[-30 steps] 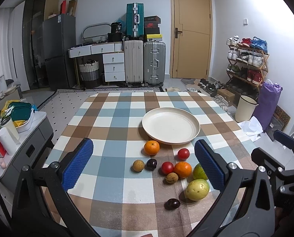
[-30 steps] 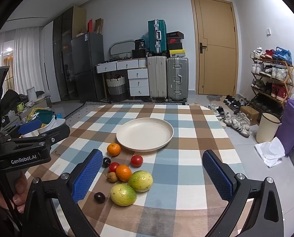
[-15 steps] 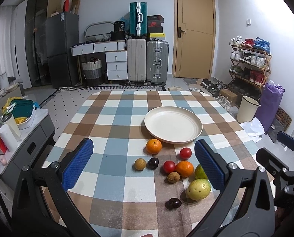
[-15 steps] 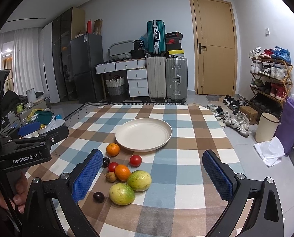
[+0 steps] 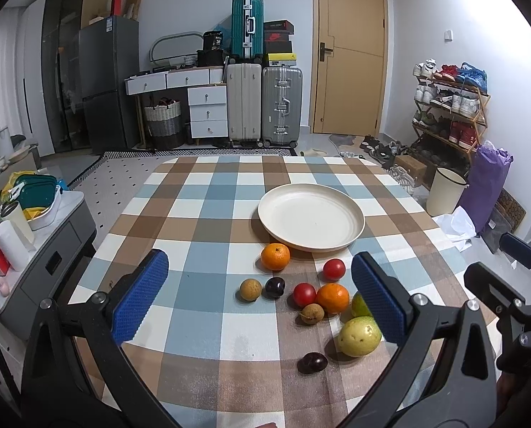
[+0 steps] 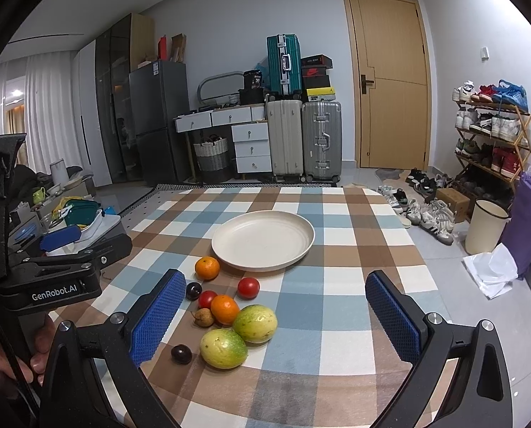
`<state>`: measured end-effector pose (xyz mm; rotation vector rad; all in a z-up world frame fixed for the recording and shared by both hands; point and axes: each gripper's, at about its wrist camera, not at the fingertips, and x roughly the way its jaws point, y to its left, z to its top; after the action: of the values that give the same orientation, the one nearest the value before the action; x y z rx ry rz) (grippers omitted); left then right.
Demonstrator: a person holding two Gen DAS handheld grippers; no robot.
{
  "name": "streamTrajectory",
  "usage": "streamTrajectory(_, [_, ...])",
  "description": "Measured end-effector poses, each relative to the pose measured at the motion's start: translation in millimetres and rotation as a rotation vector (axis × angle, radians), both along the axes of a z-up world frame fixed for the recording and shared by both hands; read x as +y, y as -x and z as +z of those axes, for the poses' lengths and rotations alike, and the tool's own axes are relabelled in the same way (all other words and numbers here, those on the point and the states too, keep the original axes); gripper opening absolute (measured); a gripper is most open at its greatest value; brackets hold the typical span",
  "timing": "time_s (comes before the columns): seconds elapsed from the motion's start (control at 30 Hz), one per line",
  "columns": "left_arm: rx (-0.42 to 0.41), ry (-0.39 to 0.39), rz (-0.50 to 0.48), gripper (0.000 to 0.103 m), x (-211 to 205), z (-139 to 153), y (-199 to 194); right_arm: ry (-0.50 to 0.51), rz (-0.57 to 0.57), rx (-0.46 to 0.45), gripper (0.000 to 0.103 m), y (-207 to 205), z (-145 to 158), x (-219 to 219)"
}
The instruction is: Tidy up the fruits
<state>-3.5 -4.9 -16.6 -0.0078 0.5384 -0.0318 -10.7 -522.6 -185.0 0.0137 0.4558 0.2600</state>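
Note:
An empty cream plate (image 5: pixel 311 221) (image 6: pixel 263 240) sits mid-table on the checked cloth. In front of it lies a cluster of fruit: two oranges (image 5: pixel 275 256) (image 5: pixel 333 298), two red tomatoes (image 5: pixel 334 269) (image 5: pixel 304 294), two dark plums (image 5: pixel 275 287) (image 5: pixel 312 362), two small brown fruits (image 5: pixel 250 289) (image 5: pixel 312 314) and two yellow-green fruits (image 6: pixel 223 348) (image 6: pixel 255 323). My left gripper (image 5: pixel 258 296) hovers open above the near table edge, empty. My right gripper (image 6: pixel 272 317) is open too, empty, with the fruit between its fingers' line of sight.
A grey side cabinet (image 5: pixel 51 242) with cups and bowls stands left of the table. Suitcases (image 5: pixel 261 103), drawers and a fridge line the back wall. A shoe rack (image 5: pixel 450 107), a bin (image 5: pixel 443 192) and a purple bag are on the right.
Both views have shifted only slightly, the fruit and plate sliding a little in frame. Both grippers stay open and no fruit has moved.

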Motion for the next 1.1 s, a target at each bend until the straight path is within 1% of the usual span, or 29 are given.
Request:
streamTrajectory(0.23, [0.003, 0.003, -0.005, 0.102, -1, -2, -1, -0.011, 0.001, 0.022, 0.103, -6, -6, -1])
streamTrajectory(0.4, [0.014, 0.003, -0.01, 0.102, -3, -9, -3, -0.02, -0.001, 0.036, 0.103, -10, -11, -3])
streamTrajectory(0.57, [0.019, 0.007, -0.006, 0.102, -1, -18, -9, -0.048, 0.016, 0.079, 0.103, -19, -19, -6])
streamTrajectory(0.63, [0.022, 0.007, -0.003, 0.102, 0, -18, -9, -0.052, 0.023, 0.093, 0.103, -23, -23, -7])
streamTrajectory(0.83, [0.041, 0.034, -0.008, 0.102, 8, -31, -22, -0.067, 0.04, 0.135, 0.103, -37, -36, -6])
streamTrajectory(1.1, [0.075, 0.05, -0.035, 0.102, 10, -47, -39, -0.109, 0.056, 0.239, 0.103, -65, -62, -6])
